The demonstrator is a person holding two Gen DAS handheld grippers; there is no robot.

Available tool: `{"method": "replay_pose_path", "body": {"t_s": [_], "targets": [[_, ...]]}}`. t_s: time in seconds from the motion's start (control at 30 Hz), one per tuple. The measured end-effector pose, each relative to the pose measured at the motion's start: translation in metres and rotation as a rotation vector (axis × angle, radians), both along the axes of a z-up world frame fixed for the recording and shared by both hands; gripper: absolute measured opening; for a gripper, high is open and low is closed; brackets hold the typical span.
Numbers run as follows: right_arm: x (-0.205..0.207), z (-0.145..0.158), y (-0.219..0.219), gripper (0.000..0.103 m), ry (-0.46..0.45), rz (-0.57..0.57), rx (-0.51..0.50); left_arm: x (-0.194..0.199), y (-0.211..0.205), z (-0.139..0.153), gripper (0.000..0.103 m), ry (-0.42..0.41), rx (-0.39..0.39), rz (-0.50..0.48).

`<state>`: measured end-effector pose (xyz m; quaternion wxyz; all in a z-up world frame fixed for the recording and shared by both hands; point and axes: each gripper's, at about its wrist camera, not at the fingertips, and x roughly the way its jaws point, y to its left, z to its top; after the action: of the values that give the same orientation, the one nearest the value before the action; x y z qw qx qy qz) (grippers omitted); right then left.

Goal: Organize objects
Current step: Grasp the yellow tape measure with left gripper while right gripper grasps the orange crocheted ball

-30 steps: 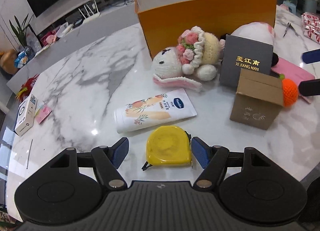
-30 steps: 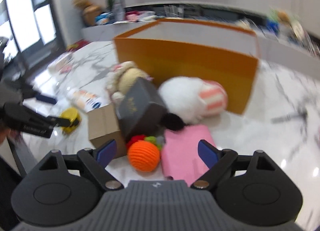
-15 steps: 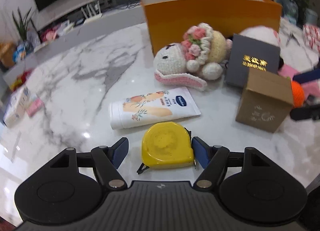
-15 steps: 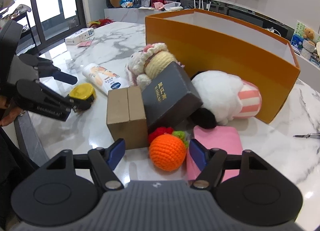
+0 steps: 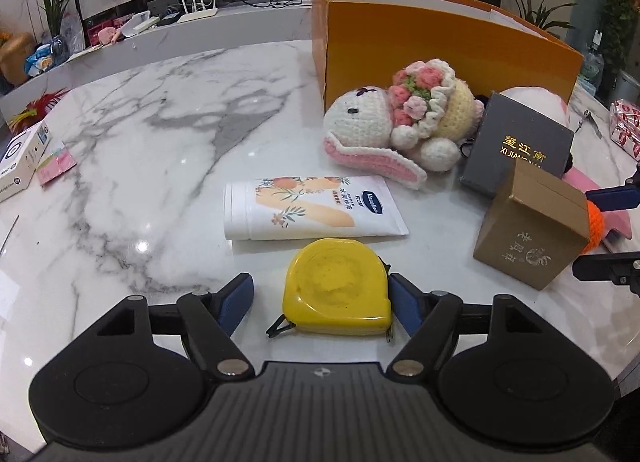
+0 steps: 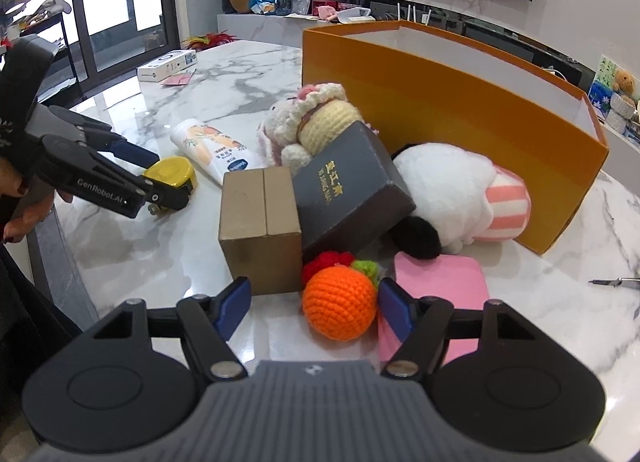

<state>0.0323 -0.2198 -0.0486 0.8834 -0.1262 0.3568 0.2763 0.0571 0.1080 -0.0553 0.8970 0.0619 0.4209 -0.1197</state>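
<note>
A yellow tape measure (image 5: 338, 286) lies flat on the marble table, between the jaws of my left gripper (image 5: 319, 286). Those jaws are opening: the right pad sits against the case and the left pad stands clear of it. My right gripper (image 6: 314, 290) straddles an orange crochet ball (image 6: 340, 302), and its jaws are closing with a gap left on both sides. Behind the ball stand a cardboard box (image 6: 260, 230) and a tilted dark grey box (image 6: 344, 198). A tall, open-topped orange box (image 6: 440, 102) stands at the back.
A lotion tube (image 5: 308, 208) and a crochet bunny (image 5: 400, 122) lie beyond the tape measure. A white plush (image 6: 452, 190) and a pink pad (image 6: 440, 282) are right of the ball. Tweezers (image 6: 616, 282) lie far right, a small white box (image 5: 20, 166) far left.
The right gripper has come in around the orange ball and its jaws have narrowed. The left wrist view has rolled level, with the tape measure still between its jaws.
</note>
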Motion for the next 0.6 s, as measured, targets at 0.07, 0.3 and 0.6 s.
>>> {"method": "replay_pose_path", "body": {"t_s": [0.07,0.3,0.6], "targets": [[0.0002,-0.0002,0.0000,0.069,-0.004,0.000,-0.004,-0.0009,-0.0002,-0.0002,0.084,-0.004,-0.007,0.000],[-0.0009,-0.0015,-0.0010,0.065,-0.015,0.006,-0.008,-0.0039,-0.0055,0.0012,0.062,-0.025,-0.013,-0.038],[0.0001,-0.0093,0.0012,0.056,0.019,0.024,-0.026,-0.0031,-0.0052,0.0008,0.062,-0.025,-0.013,-0.039]]}}
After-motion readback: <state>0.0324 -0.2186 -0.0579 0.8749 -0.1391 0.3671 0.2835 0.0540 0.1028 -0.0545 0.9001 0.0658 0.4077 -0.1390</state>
